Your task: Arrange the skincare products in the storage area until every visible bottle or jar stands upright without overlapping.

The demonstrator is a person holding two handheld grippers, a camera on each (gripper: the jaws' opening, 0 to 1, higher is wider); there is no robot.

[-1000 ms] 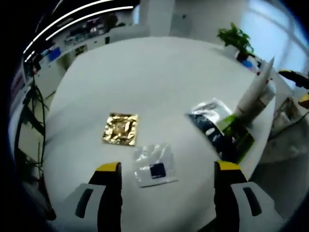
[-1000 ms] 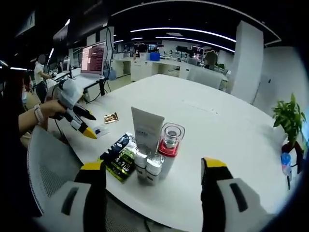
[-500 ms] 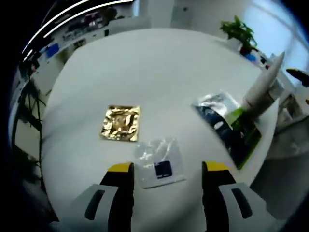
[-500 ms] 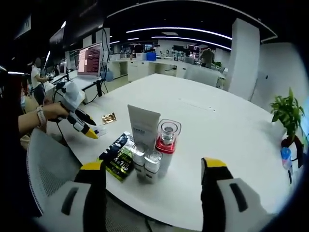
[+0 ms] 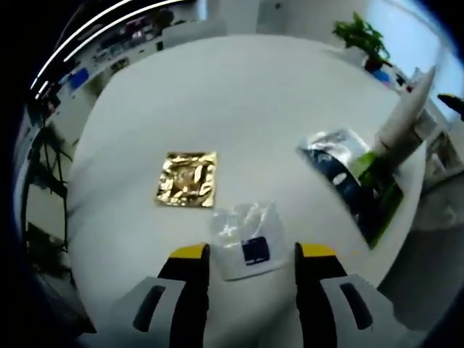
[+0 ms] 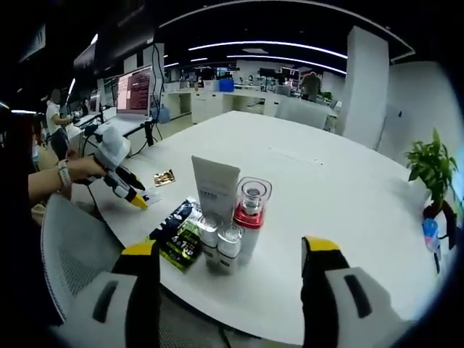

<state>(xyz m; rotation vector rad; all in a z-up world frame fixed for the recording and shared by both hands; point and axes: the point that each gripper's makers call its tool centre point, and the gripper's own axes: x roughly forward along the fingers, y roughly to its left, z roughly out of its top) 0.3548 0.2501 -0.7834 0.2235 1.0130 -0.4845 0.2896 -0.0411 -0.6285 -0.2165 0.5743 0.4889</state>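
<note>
A clear sachet (image 5: 245, 239) with a dark blue square lies flat on the white table (image 5: 239, 94), right between the fingertips of my left gripper (image 5: 252, 254), which is open and low over it. A gold sachet (image 5: 187, 179) lies just beyond. Dark and green packets (image 5: 354, 181) and a white tube (image 5: 404, 119) are at the right. In the right gripper view the upright white tube (image 6: 214, 190), a red-capped clear bottle (image 6: 251, 210) and two small bottles (image 6: 219, 238) stand clustered, beyond my open right gripper (image 6: 230, 250). A hand holds the left gripper (image 6: 129, 192) far left.
A potted plant (image 6: 431, 163) stands at the table's far right edge. A grey mesh chair (image 6: 72, 250) sits at the near left by the table edge. The dark packets (image 6: 177, 232) lie beside the bottles. A monitor (image 6: 135, 90) and desks are behind.
My left gripper has come down closer over the clear sachet and its jaws have narrowed around it. The right gripper has stayed almost still.
</note>
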